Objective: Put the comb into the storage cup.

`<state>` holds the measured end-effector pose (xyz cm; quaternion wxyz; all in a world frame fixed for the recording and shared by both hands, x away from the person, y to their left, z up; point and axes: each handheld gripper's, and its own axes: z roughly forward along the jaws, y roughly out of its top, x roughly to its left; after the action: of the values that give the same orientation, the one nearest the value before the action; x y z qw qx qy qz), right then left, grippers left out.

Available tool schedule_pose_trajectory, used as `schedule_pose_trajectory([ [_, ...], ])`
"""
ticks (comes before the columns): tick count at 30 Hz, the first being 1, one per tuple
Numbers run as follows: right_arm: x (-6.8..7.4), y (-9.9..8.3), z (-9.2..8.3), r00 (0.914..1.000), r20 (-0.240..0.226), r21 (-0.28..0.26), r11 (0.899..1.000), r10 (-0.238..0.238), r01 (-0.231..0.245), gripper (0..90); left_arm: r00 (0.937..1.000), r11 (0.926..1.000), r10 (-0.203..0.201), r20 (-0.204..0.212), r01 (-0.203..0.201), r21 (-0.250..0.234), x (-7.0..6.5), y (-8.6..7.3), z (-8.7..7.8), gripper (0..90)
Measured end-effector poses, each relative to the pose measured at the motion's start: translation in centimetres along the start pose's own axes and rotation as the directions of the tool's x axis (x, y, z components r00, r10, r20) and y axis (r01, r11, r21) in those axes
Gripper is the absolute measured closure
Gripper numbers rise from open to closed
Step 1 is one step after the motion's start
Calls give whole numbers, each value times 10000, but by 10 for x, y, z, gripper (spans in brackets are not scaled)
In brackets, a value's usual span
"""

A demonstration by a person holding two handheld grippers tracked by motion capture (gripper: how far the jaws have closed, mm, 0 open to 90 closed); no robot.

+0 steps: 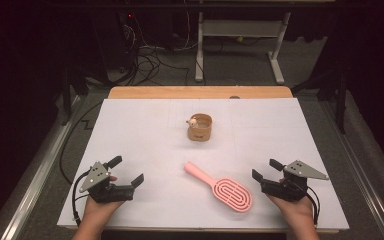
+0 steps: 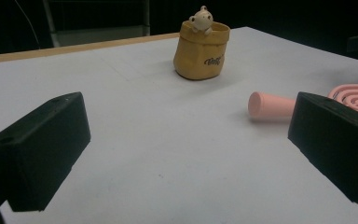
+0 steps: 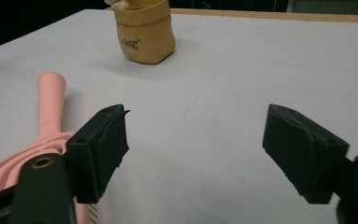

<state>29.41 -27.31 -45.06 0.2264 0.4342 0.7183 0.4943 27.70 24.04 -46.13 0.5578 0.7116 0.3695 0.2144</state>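
- We see the white table sheet (image 1: 145, 140) spread across the middle of the high view, with a wooden edge showing along its far side.
- The pink hairbrush (image 1: 222, 186) lies flat on it, low and a little right of the frame's centre; its long axis runs diagonally, the handle tip pointing up-left toward mid-frame and the oval slotted head down-right.
- The tan pouch-shaped holder (image 1: 200, 127) stands upright above the brush in the high view, well apart from it, with a small bear figure (image 2: 201, 19) peeking over its rim (it sits near the top centre of the left gripper view).
- Our left gripper (image 1: 128, 171) rests at the lower left of the high view, its jaws spread wide and holding nothing; in its own view the brush handle tip pokes out just left of the right-hand jaw.
- Our right gripper (image 1: 266, 170) sits at the lower right, jaws likewise wide apart and empty; in the right gripper view (image 3: 193, 149) the brush runs up the left edge beside the left-hand jaw.
- The relation that matters: the brush head lies just left of the right gripper in the high view, near it, while the handle end points toward the gap between the left gripper and the holder. We judge the right hand nearer to the brush overall.
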Motion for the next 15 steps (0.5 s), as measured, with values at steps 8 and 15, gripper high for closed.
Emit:
schedule_pose_trajectory([
  [8, 2, 1, 1, 9999, 113, -157, 9999, -18, 20, 33, 10000, 10000, -14, 49, 14, 32, 0, 0, 0, 0],
  [15, 2, 6, -2, 9999, 67, -310, 9995, 106, -104, 4, 10000, 10000, -34, 93, 34, 41, 0, 0, 1, 0],
])
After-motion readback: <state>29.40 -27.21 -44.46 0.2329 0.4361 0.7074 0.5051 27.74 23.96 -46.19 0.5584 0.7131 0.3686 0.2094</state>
